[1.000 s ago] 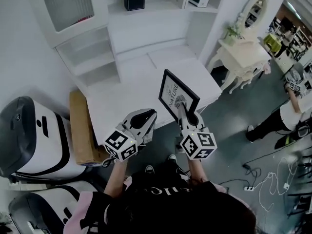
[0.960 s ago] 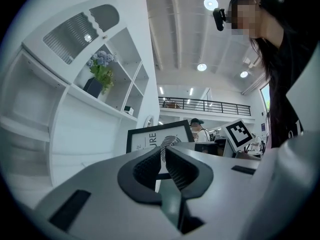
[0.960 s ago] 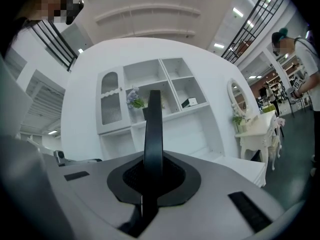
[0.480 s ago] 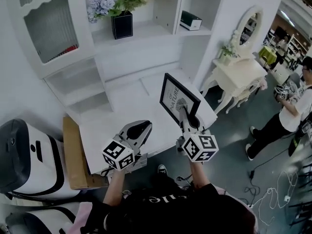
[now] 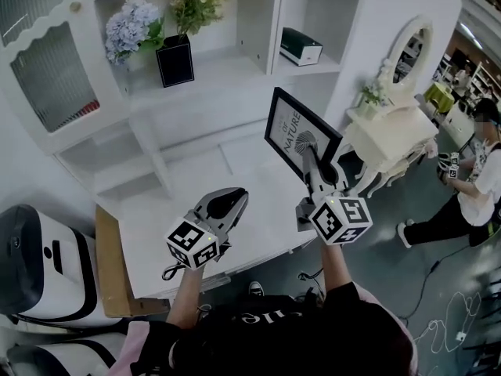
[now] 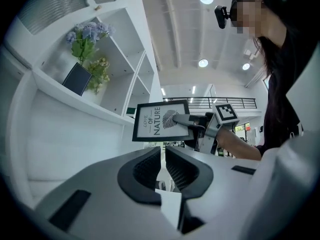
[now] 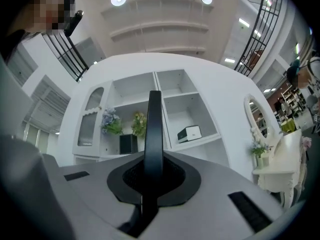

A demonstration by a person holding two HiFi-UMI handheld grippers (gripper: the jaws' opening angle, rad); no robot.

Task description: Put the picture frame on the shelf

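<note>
My right gripper (image 5: 311,157) is shut on the lower edge of the black picture frame (image 5: 301,131), which has a white print with dark lettering. It holds the frame upright in the air in front of the white shelf unit (image 5: 235,69). In the right gripper view the frame (image 7: 153,119) stands edge-on between the jaws and points at the shelf's middle divider (image 7: 159,109). My left gripper (image 5: 232,197) hovers over the white desk top (image 5: 180,202), shut with nothing in it. From the left gripper view the frame (image 6: 161,120) is seen face-on.
On the shelf stand a black vase with flowers (image 5: 174,59) and a dark box (image 5: 300,45). A white dressing table with an oval mirror (image 5: 395,124) is at the right, with a person (image 5: 479,178) beyond it. A cardboard box (image 5: 109,265) and a white machine (image 5: 39,257) sit at the left.
The right gripper has lifted the frame up and forward, toward the shelf. The head view has tilted up, so more of the shelf shows. The left gripper stays low and shut.
</note>
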